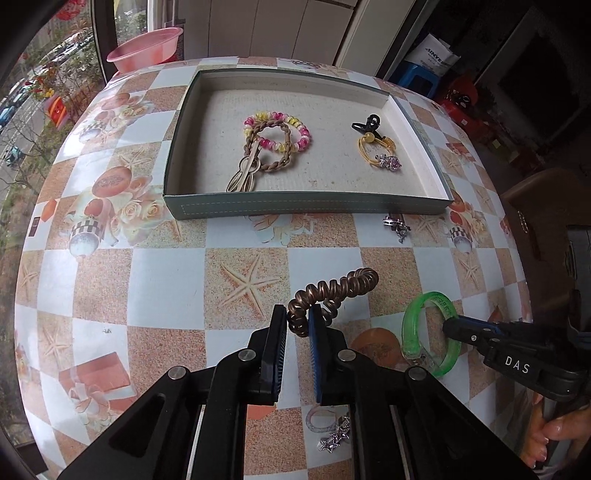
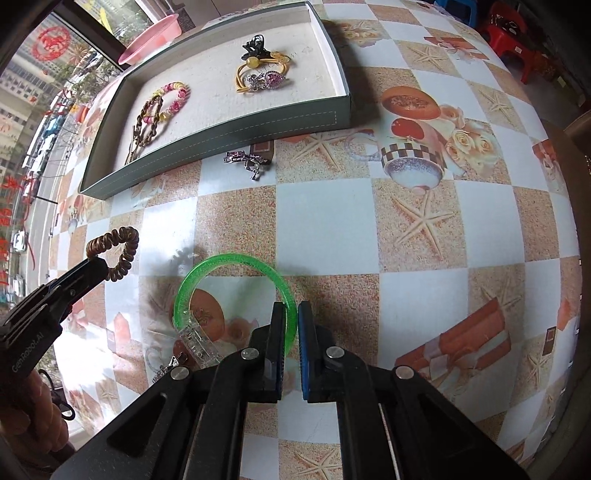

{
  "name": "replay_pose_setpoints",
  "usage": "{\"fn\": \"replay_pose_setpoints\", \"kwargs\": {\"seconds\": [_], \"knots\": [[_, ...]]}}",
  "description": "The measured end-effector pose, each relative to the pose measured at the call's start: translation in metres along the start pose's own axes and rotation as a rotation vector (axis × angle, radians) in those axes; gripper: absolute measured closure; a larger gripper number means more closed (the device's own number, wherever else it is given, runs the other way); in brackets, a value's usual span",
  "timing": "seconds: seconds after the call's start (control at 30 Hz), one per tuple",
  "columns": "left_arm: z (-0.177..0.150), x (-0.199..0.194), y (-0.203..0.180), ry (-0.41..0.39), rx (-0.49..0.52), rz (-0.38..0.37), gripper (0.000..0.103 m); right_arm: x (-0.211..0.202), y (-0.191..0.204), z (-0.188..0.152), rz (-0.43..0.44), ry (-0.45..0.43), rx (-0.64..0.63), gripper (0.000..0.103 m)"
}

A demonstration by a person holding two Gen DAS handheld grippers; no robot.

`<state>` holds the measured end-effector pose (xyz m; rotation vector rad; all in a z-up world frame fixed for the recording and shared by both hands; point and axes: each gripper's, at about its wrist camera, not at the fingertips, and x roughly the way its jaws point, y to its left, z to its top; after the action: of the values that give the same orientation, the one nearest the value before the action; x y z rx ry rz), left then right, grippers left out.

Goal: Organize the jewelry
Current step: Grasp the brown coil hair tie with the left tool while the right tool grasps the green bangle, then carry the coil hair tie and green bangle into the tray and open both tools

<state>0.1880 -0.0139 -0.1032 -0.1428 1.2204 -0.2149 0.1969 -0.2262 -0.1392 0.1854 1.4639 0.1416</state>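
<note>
Green translucent glittery bangle (image 2: 236, 291) bears a clear clasp.

looks like somebody's home, upper-floor flat, table (image 1: 166, 280) in a printed checkered oilcloth with starfish and roses, pink plastic basin (image 1: 147, 48) just behind the table by a big window (image 1: 44, 92), street and parked cars way below, white cabinet doors (image 1: 280, 29) beyond the table, red plastic stool (image 2: 513, 40) off its far corner

Star clip (image 1: 334, 437) partly hidden behind left claw (image 1: 298, 325); silver charm (image 1: 397, 225) by tray too small to identify; counter (image 1: 166, 277) cut off below
</note>
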Motion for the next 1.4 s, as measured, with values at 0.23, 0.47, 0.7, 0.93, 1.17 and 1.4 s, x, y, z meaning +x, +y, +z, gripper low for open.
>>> {"fn": "replay_pose_setpoints", "kwargs": {"seconds": [0.23, 0.47, 0.7, 0.93, 1.17, 1.4], "knots": [[0.004, -0.018, 0.004, -0.021, -0.008, 0.007, 0.078, -0.030, 0.001, 0.000, 0.022, -0.024, 0.022, 0.096], [0.013, -0.028, 0.003, -0.051, -0.012, 0.005, 0.078, -0.046, 0.009, 0.015, 0.031, -0.054, 0.013, 0.096], [0.022, -0.030, 0.002, -0.067, -0.007, 0.006, 0.078, -0.045, 0.015, 0.030, 0.048, -0.065, 0.021, 0.096], [0.042, -0.032, 0.006, -0.094, -0.001, 0.021, 0.078, -0.048, 0.012, 0.053, 0.070, -0.086, 0.034, 0.096], [0.076, -0.027, 0.012, -0.129, -0.011, 0.035, 0.078, -0.051, 0.014, 0.091, 0.092, -0.116, 0.038, 0.096], [0.107, -0.001, 0.014, -0.117, -0.032, 0.089, 0.078, -0.035, 0.016, 0.131, 0.091, -0.104, 0.075, 0.096]]}}
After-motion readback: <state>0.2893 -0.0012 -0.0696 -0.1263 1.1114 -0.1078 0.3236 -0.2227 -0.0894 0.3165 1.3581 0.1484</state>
